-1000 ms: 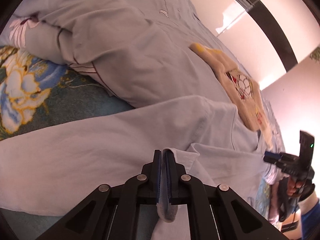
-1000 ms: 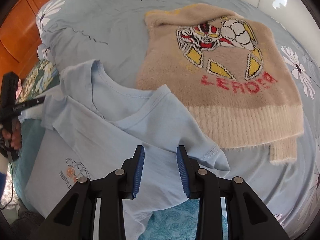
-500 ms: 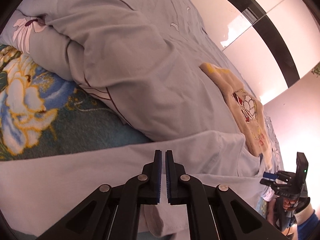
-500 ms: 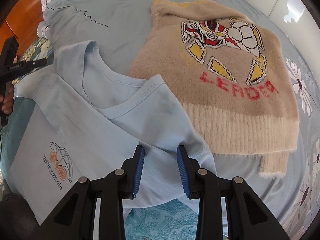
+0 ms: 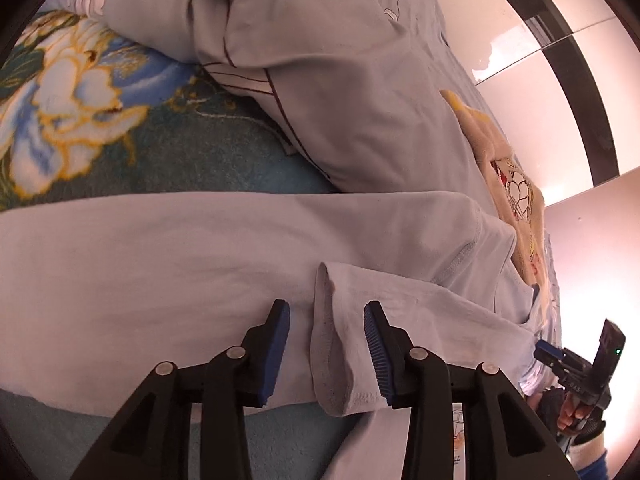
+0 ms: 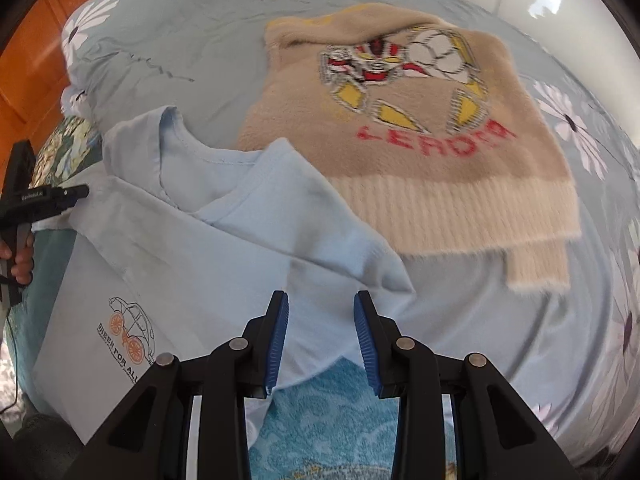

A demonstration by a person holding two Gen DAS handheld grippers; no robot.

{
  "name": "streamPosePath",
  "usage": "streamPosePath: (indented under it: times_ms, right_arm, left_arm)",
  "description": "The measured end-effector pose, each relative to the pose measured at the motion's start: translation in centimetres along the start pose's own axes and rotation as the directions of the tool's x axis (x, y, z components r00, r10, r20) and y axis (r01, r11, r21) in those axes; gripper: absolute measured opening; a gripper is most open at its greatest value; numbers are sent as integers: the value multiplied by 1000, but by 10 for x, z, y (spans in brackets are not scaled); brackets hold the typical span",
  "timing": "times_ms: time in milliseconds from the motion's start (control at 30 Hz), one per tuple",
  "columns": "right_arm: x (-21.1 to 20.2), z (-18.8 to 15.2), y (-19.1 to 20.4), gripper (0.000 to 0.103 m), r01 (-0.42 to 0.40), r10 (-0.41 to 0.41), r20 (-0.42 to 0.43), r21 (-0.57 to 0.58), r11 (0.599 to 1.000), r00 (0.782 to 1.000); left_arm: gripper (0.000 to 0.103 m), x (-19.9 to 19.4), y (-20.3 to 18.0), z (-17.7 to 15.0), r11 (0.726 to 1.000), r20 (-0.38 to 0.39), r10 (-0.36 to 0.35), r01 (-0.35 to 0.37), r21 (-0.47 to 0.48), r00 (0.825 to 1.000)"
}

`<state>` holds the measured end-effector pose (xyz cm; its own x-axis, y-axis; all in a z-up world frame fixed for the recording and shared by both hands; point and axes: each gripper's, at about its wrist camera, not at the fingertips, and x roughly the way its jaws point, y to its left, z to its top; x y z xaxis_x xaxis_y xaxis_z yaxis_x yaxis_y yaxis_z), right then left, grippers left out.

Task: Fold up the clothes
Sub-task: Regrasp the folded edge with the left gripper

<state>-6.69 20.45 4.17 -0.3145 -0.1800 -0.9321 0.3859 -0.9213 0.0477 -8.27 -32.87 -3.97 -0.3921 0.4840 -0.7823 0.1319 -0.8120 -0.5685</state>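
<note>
The bed (image 6: 208, 12), under a daisy-print sheet, carries everything. On it the tee (image 6: 192, 264) lies flat near the front edge, print up, its collar toward the sweater (image 6: 400, 152), which sits just beyond and touches the tee's shoulder. A floral blanket (image 5: 80, 92) shows beside the tee.

The step looks like laying a sleeve in over the body. The left gripper (image 5: 326, 346) is opening, and the sleeve (image 5: 332, 344) stands loose between its fingers, not pinched. The right gripper (image 6: 320, 340) hovers part open over the tee's other sleeve, holding nothing.

Next, probably: the right closes on that sleeve hem and folds it inward. The sweater crowds that side and could snag.
</note>
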Motion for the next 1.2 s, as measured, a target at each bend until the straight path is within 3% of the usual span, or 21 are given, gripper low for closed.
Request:
streamPosePath:
  times_ms: [100, 133, 167, 200, 400, 500, 633, 767, 833, 900, 1033, 1100, 1200]
  right_arm:
    - [-7, -22, -22, 35, 3, -6, 25, 139, 990, 1000]
    - [-7, -30, -31, 35, -10, 3, 34, 203, 979, 999]
    - [-6, -33, -35, 35, -51, 42, 38, 276, 960, 998]
    - [-1, -33, -42, 35, -98, 87, 48, 345, 933, 995]
    - [18, -38, -67, 35, -339, 257, 221, 584, 738, 941]
    - [17, -40, -70, 35, -406, 299, 275, 610, 681, 914]
    - [10, -41, -64, 35, -448, 334, 298, 593, 669, 894]
    - [18, -37, -58, 35, -415, 320, 264, 589, 693, 910]
    - [21, -35, -55, 26, -388, 301, 245, 596, 703, 922]
    - [26, -33, -54, 19, -364, 285, 228, 605, 707, 931]
    - [25, -32, -56, 19, -353, 279, 217, 614, 706, 935]
    - [17, -35, -57, 19, -337, 265, 208, 603, 723, 942]
    - [2, -42, -52, 25, -313, 230, 213, 603, 734, 950]
  left_arm:
    - [39, 0, -3, -2, 1000, 10, -1, 1, 6, 1000]
    - [31, 1, -5, -3, 1000, 12, 0, 0, 14, 1000]
    - [15, 2, -7, -3, 1000, 10, 1, -2, 23, 1000]
    - [10, 3, -9, -3, 999, 11, 8, -8, 32, 1000]
    - [7, -7, -27, 3, 993, 61, -1, -6, 115, 998]
    - [7, -13, -32, 7, 990, 78, 8, -19, 139, 997]
    - [7, -15, -31, 7, 988, 85, 30, -42, 147, 996]
    - [7, 0, -20, -1, 985, 52, 101, -107, 133, 994]
    - [7, 8, -14, -7, 984, 34, 128, -131, 117, 991]
    - [8, 9, -10, -11, 986, 39, 130, -133, 103, 991]
    - [10, 1, -10, -13, 993, 38, 95, -98, 70, 995]
    - [13, -12, -10, -18, 995, 55, 81, -84, 50, 995]
    - [36, -41, -3, -32, 996, 118, 89, -89, -7, 989]
